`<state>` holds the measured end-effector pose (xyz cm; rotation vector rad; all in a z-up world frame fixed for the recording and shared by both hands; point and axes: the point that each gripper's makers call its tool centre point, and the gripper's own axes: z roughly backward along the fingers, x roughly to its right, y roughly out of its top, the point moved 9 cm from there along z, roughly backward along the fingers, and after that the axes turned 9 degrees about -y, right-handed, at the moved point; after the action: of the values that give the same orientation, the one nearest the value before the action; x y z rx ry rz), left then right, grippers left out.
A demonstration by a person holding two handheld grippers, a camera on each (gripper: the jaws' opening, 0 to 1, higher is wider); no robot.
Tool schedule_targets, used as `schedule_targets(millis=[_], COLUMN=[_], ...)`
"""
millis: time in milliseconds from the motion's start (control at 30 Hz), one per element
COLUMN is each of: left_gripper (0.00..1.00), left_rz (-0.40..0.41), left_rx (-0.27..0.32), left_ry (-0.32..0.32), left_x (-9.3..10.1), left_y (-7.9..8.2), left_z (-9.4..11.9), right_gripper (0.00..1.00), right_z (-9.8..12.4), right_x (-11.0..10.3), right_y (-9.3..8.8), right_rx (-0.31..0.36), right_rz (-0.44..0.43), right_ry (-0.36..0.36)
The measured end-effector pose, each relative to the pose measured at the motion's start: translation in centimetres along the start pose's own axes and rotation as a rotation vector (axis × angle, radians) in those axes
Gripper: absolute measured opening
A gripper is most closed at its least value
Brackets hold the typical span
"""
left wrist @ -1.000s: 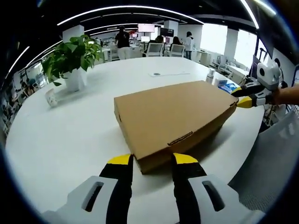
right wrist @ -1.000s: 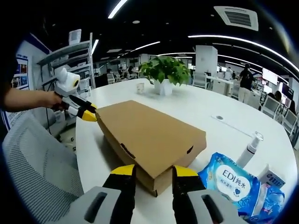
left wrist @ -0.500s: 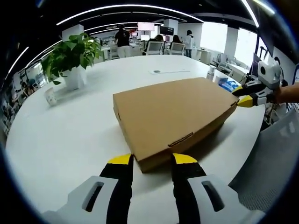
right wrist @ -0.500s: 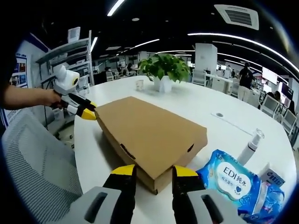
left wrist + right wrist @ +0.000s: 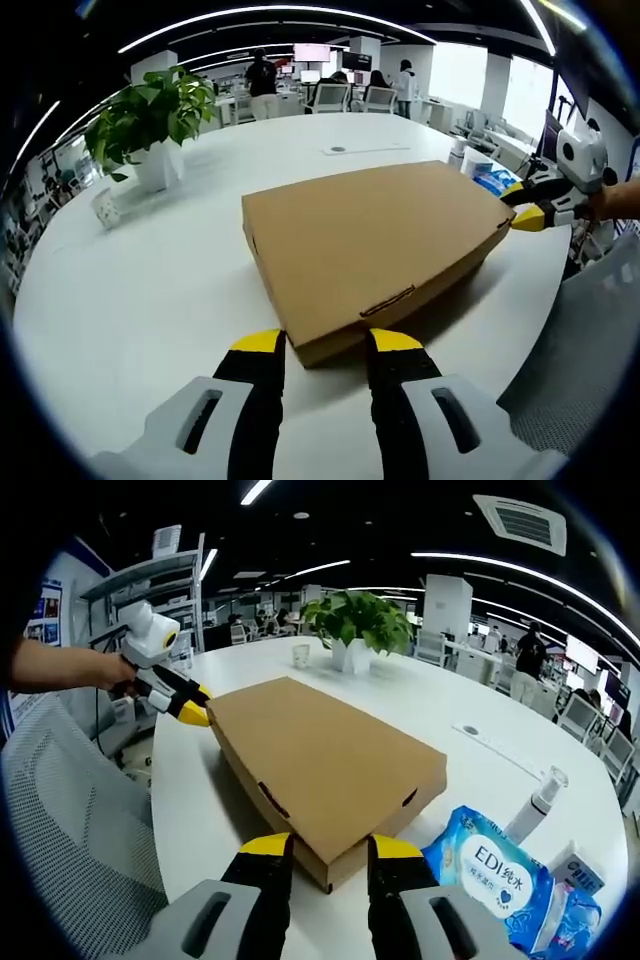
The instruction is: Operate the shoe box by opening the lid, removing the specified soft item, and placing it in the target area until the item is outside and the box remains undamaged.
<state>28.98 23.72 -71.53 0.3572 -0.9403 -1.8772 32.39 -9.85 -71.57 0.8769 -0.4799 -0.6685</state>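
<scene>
- The round table (image 5: 150, 290) is a smooth, glossy white slab that runs from 6 o'clock up to 12 o'clock in the left gripper view.
- A grey mesh chair back (image 5: 70, 830), woven and slightly see-through, curves along 8 o'clock in the right gripper view.
- The shoe box (image 5: 370, 240) is a flat, wide carton of plain matte brown cardboard with crisp folded edges and a lid that lies shut; it sits mid-table, one corner pointing toward 6 o'clock in each view, with a small slot cut in the near side wall.
- The potted plant (image 5: 155, 115), leafy green in a white pot, stands at 10 o'clock in the left gripper view.
- The wet-wipes pack (image 5: 490, 875) is soft, crinkled blue-and-white plastic at 4 o'clock in the right gripper view, just beside the box.
- A slim white pump bottle (image 5: 533, 805) stands just above the pack.
- The left gripper (image 5: 320, 345), black jaws with yellow tips, stands parted astride the box's near corner, the tips close against the cardboard, nothing clenched.
- The right gripper (image 5: 318, 848) likewise straddles the opposite corner, jaws spread and tips at the cardboard, nothing pinched between them.
</scene>
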Motion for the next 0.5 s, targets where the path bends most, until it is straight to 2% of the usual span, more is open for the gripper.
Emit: schedule_targets(millis=[500], left_gripper=[0.32], left_rz=[0.008], left_rx=[-0.004], left_ry=[-0.013], left_x=[-1.7], left_y=[2.1], left_z=[-2.0], right_gripper=[0.26], right_z=[-1.8], right_x=[1.9], right_y=[0.9], right_rx=[-0.008], right_rz=[0.003], right_ry=[-0.015])
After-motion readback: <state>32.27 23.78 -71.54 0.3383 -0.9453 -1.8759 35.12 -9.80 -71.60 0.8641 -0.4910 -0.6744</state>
